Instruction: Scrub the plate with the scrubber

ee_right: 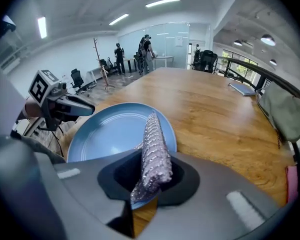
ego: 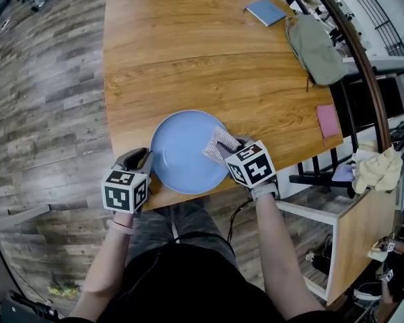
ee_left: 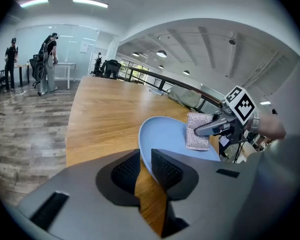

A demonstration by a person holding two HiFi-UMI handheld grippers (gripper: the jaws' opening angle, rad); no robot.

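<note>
A round blue plate (ego: 182, 150) lies on the wooden table (ego: 188, 52) at its near edge. My left gripper (ego: 143, 163) is shut on the plate's left rim (ee_left: 146, 156); the rim runs between its two pads. My right gripper (ego: 230, 147) is shut on a silvery mesh scrubber (ego: 217, 142), which rests on the right part of the plate. In the right gripper view the scrubber (ee_right: 154, 151) stands on edge between the jaws over the plate (ee_right: 110, 131). In the left gripper view the scrubber (ee_left: 197, 131) lies flat on the plate's far side.
At the table's far right lie a blue notebook (ego: 266, 11), a grey-green bag (ego: 316, 49) and a pink cloth (ego: 328, 120). A railing (ego: 363, 59) runs along the table's right side. A yellow cloth (ego: 377, 170) lies on a lower shelf. People stand far off (ee_right: 145, 51).
</note>
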